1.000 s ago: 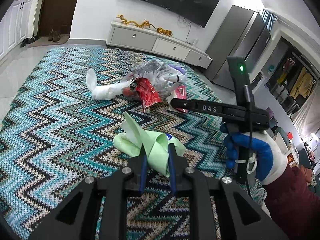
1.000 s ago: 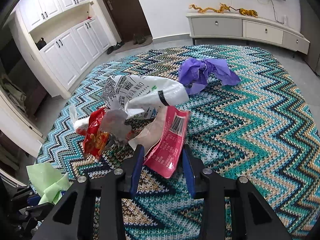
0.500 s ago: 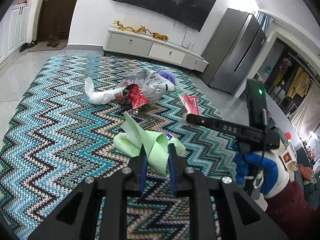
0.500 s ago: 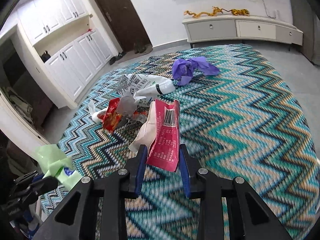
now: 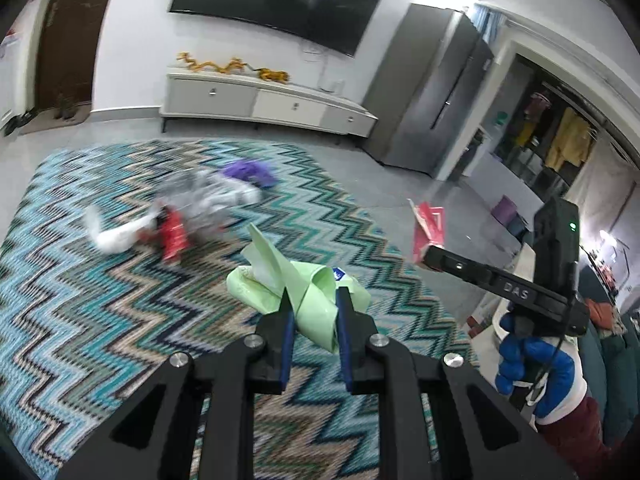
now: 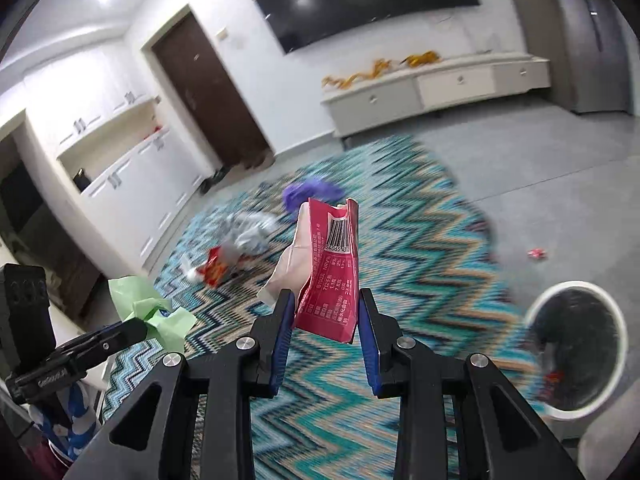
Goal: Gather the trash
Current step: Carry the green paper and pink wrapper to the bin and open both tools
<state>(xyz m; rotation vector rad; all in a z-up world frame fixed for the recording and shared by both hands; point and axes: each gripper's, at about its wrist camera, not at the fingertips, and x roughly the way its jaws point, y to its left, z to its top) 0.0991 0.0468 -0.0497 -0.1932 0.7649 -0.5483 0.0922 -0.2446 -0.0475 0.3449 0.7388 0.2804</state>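
Note:
My left gripper [image 5: 314, 300] is shut on a crumpled light green wrapper [image 5: 304, 284] and holds it well above the rug. My right gripper [image 6: 326, 304] is shut on a pink-red snack packet [image 6: 330, 272] with a barcode, also held in the air. In the left wrist view the right gripper [image 5: 430, 258] shows at the right with the pink packet [image 5: 428, 228]. A white round bin [image 6: 576, 348] with a dark liner stands at the lower right of the right wrist view. More trash lies on the rug: a red wrapper [image 5: 172, 236], a clear-white bag [image 5: 216, 200], a purple bag [image 5: 250, 170].
A zigzag teal rug [image 5: 80, 300] covers the floor. A white TV cabinet [image 5: 264, 104] stands against the far wall, a grey fridge [image 5: 432, 96] to its right. A small red scrap [image 6: 536, 254] lies on the grey floor beyond the bin.
Both grippers have risen and swung right, away from the trash pile, each still holding its piece. The white bin has come into the right wrist view.

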